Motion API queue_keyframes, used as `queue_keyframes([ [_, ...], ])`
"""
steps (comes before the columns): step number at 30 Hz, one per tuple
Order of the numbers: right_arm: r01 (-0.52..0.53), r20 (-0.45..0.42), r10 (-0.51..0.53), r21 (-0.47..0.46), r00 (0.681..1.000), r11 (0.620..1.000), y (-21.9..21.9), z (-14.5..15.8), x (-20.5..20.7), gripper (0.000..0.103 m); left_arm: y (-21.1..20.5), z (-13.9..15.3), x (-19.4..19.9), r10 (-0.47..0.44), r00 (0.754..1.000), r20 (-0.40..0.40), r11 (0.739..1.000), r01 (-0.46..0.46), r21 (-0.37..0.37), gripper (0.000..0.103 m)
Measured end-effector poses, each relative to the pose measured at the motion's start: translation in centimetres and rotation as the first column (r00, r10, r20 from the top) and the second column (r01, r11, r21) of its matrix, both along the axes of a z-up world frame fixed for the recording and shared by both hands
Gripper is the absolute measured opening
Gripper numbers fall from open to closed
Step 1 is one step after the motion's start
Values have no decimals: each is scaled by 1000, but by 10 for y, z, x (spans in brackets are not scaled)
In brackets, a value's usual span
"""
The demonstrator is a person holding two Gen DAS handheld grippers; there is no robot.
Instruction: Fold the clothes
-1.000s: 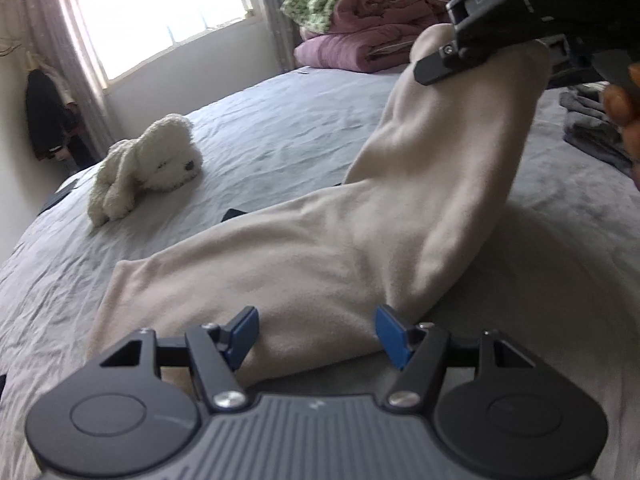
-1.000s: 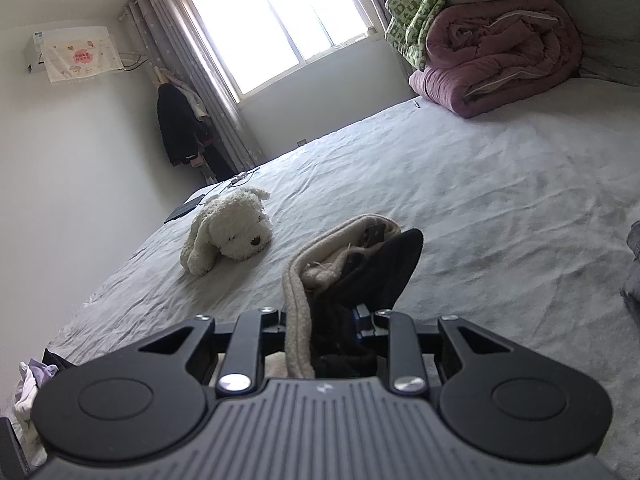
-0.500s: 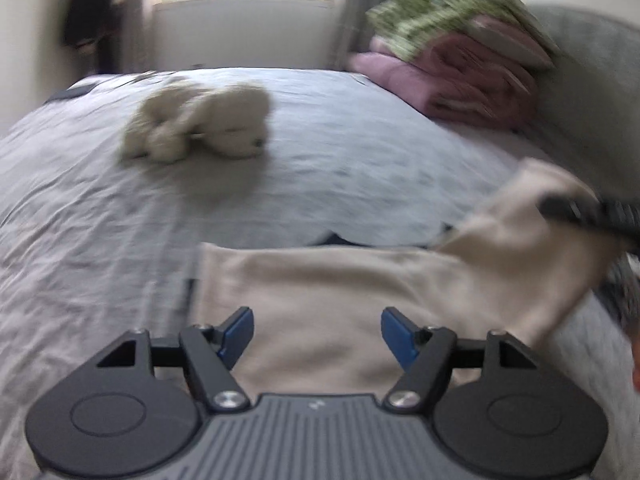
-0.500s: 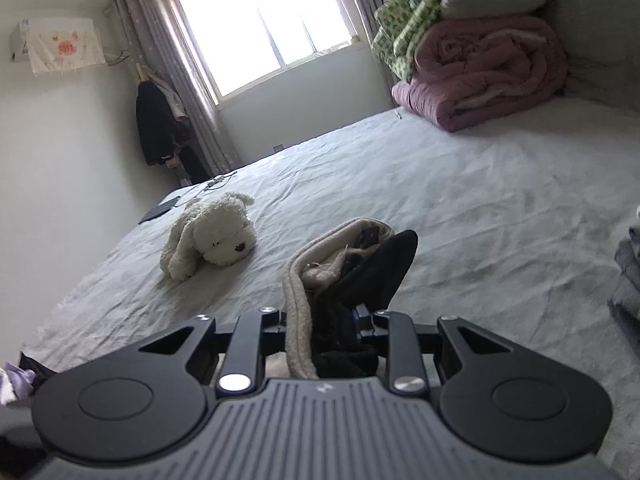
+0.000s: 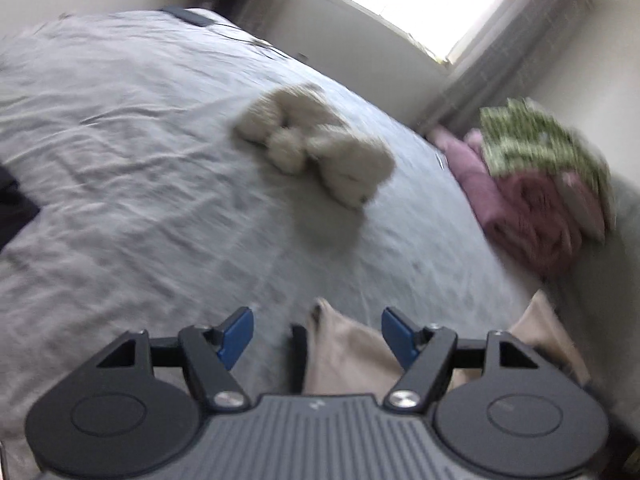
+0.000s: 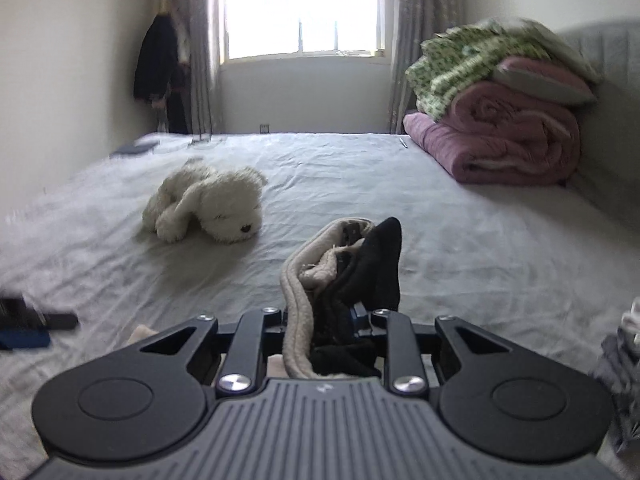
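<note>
1. in our left wrist view the left gripper has its blue-padded fingers spread wide, gripping nothing; the picture is blurred.
2. between and below them lies the beige soft knit garment on the grey wrinkled bed sheet, its corner nearer the right pad.
3. farther off lies a cream plush toy dog; right of it, a pink rolled quilt under a green patterned blanket.
4. in our right wrist view the right gripper is clamped tight on the garment's bunched beige edge with black lining, which stands up above the sheet.
5. a small pile of grey clothes shows at the right edge.
</note>
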State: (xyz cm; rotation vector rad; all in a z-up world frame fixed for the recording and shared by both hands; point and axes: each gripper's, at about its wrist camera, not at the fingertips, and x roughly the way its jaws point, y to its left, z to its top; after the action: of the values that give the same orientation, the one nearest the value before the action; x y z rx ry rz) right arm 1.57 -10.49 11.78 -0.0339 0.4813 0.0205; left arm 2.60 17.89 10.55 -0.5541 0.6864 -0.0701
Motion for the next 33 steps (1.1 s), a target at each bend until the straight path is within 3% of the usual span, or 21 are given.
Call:
queue_keyframes([
  [4,-36,-13,35,-128,999,991,45,-10,2,25,28,2,-2,66,998,2,995,-65,-76,73],
  [9,-75,-51,65,-219,997,973,90,-32,9,24,44,-1,-1,86,996,-19,987,-88,-132,74],
  [20,-192,-80,175,-382,981,904,160,-71,-6,23,49,-4,1,81,996,-38,983,-86,-160,76],
  [28,-255,-90,238,-372,967,893,160,-89,-16,24,48,-8,3,78,995,-57,983,-86,-161,77],
  [33,-310,-89,298,-311,951,898,148,-85,-19,42,44,-10,4,67,996,-64,986,-75,-150,77],
])
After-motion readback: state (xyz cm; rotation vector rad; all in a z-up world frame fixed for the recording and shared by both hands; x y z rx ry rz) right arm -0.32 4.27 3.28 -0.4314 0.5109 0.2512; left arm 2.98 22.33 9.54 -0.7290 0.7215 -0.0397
